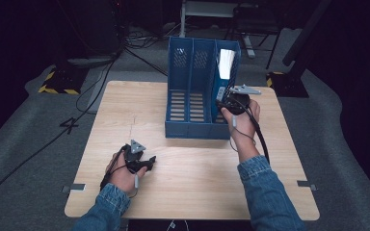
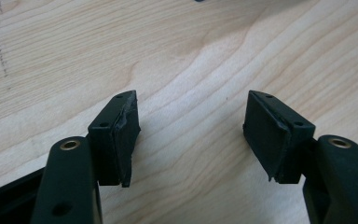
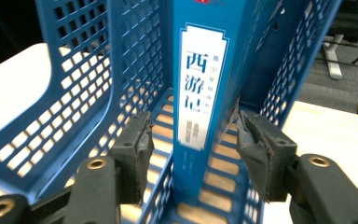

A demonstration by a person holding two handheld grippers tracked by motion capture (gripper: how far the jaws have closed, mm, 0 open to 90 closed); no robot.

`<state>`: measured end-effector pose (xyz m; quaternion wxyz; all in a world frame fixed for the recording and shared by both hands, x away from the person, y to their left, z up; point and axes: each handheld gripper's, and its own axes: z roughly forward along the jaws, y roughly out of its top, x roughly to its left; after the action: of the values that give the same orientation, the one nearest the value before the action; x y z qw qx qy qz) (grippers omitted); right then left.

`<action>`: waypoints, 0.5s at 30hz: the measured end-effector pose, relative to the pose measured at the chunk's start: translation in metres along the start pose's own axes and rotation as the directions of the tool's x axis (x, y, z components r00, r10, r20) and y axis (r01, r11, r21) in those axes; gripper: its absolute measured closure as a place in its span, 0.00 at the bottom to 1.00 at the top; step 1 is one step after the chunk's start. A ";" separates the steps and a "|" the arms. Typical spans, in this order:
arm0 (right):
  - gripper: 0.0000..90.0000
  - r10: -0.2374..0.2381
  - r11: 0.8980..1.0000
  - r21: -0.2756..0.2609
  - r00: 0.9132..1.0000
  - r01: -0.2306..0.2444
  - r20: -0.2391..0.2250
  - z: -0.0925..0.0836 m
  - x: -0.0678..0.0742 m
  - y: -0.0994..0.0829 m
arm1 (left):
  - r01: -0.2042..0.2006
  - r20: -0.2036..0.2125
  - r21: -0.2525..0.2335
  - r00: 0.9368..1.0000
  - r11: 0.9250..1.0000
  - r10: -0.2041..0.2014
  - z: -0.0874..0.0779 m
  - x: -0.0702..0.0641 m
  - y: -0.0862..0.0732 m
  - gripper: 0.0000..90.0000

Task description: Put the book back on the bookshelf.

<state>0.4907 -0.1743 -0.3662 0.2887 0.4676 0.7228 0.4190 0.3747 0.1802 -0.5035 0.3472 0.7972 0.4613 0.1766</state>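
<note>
Table (image 1: 139, 110) of pale wood carries the scene, and on its far half stands a blue three-slot file rack (image 1: 192, 96) with perforated walls. In the rack's right-hand slot a blue book (image 1: 224, 72) stands upright, its spine toward the person. The right gripper (image 1: 226, 103) is at the mouth of that slot; the left gripper (image 1: 142, 161) rests low over bare wood near the table's front left, well apart from the rack.

By my reading, the step in hand is letting go of the book once it is shelved. The next move calls for drawing the right gripper straight back out of the slot without catching the spine or the mesh divider.

The high view gives the layout and the book's pale, glossy cover, but not how the jaws stand. The right gripper view settles that: the book's spine (image 3: 200, 93) with its white title label sits between the pads, the left pad (image 3: 137, 144) clear of it on the far side of the divider, the right pad (image 3: 254, 144) close beside it, so the jaws are parted and no longer clamping. The left gripper view shows its jaws wide, with wood grain alone between its pads (image 2: 121, 135).
</note>
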 end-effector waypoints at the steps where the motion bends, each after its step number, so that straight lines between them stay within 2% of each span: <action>1: 0.49 -0.006 1.000 0.002 1.000 0.006 -0.004 -0.004 -0.001 -0.001 | -0.010 -0.001 0.003 1.000 1.000 0.010 -0.002 0.002 -0.002 0.39; 3: 0.45 -0.016 1.000 0.007 0.998 0.016 -0.053 -0.021 -0.005 -0.006 | -0.006 -0.008 -0.001 1.000 1.000 0.006 -0.006 0.007 -0.006 0.38; 7: 0.45 -0.073 0.997 0.025 0.994 0.075 -0.083 -0.043 -0.012 -0.014 | -0.011 -0.005 0.002 1.000 1.000 0.011 -0.013 0.014 -0.013 0.36; 8: 0.45 -0.073 0.997 0.025 0.994 0.075 -0.083 -0.043 -0.012 -0.014 | -0.011 -0.005 0.002 1.000 1.000 0.011 -0.013 0.014 -0.013 0.35; 10: 0.45 -0.089 0.995 0.041 0.988 0.094 -0.127 -0.057 -0.019 -0.020 | -0.011 -0.006 0.004 1.000 1.000 0.011 -0.016 0.015 -0.015 0.35; 12: 0.45 -0.085 0.994 0.049 0.983 0.094 -0.166 -0.071 -0.028 -0.029 | -0.013 -0.009 0.005 1.000 1.000 0.013 -0.017 0.016 -0.016 0.34; 13: 0.45 -0.085 0.994 0.049 0.983 0.094 -0.166 -0.071 -0.028 -0.029 | -0.014 -0.006 0.008 1.000 1.000 0.014 -0.017 0.016 -0.016 0.34; 15: 0.44 -0.091 0.993 0.063 0.980 0.104 -0.180 -0.082 -0.036 -0.037 | -0.012 -0.006 0.006 1.000 1.000 0.012 -0.018 0.016 -0.017 0.34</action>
<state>0.4222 -0.2429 -0.3584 0.2268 0.4027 0.7821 0.4179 0.3617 0.2069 -0.5042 0.3424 0.8004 0.4581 0.1800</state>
